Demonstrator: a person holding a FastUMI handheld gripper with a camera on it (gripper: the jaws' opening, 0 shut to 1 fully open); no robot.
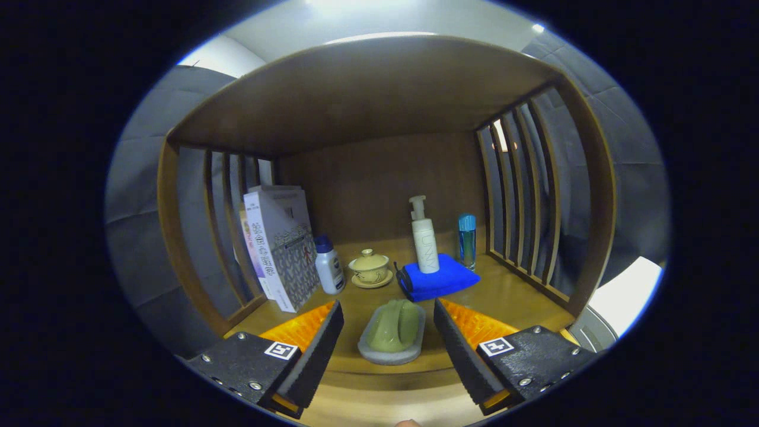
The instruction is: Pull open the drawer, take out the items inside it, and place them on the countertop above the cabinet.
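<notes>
Between your hand-held gripper's [388, 338] wide-spread fingers, on the table, lies a green soap-like lump in its pale dish [391, 350]; it looks light but slippery, so take hold across the dish's long sides.

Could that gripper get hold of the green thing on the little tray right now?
Probably yes. The gripper is open, and the green thing on its tray lies right between the two fingers, with nothing in the way. The blue cloth sits farther back.
</notes>
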